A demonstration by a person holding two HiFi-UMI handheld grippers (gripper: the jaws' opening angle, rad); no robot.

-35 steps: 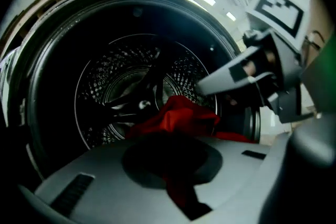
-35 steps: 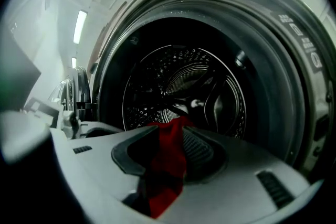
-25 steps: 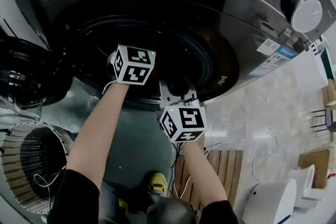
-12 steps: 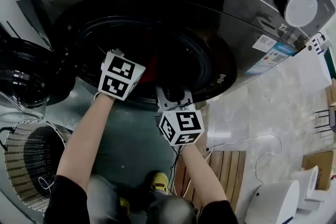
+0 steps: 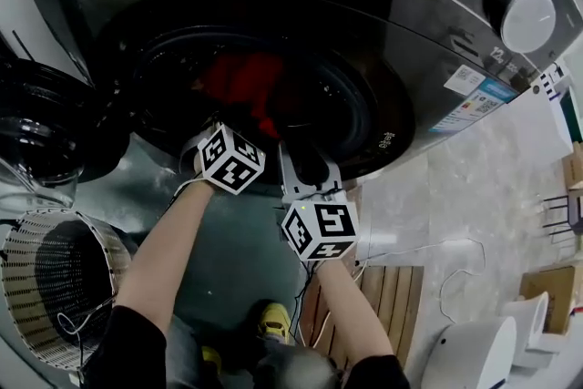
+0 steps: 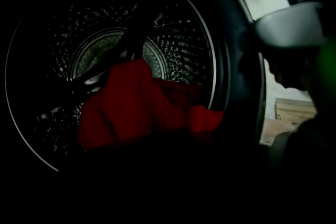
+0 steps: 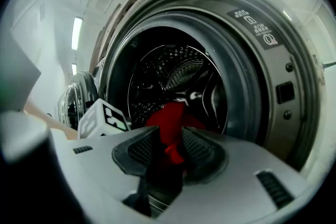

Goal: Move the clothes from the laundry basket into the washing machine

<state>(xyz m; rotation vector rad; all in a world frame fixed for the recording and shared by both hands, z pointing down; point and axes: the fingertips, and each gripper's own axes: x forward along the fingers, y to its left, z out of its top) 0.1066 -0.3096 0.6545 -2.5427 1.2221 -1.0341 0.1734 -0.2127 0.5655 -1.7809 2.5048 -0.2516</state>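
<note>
A red cloth [image 5: 239, 85] lies inside the drum of the dark front-loading washing machine [image 5: 383, 137]. It also shows in the left gripper view [image 6: 131, 107] and the right gripper view [image 7: 170, 115]. My left gripper [image 5: 235, 146] hangs at the lower lip of the opening, apart from the red cloth. Its jaws are closing, but they are lost in darkness in its own view. My right gripper [image 5: 305, 161] sits just outside the opening, shut on a dark cloth [image 7: 157, 176] pinched between its pads [image 7: 202, 147]. The wicker laundry basket [image 5: 50, 287] stands at the lower left.
The machine's round door [image 5: 36, 137] hangs open at the left, above the basket. A white dial [image 5: 526, 16] sits on the panel at top right. Right of my arms are a wooden pallet [image 5: 383, 287], loose cables [image 5: 437, 250] and a white appliance [image 5: 474, 351].
My left gripper has drawn back and down out of the drum mouth. The red cloth now lies uncovered inside. The right gripper has barely moved.
</note>
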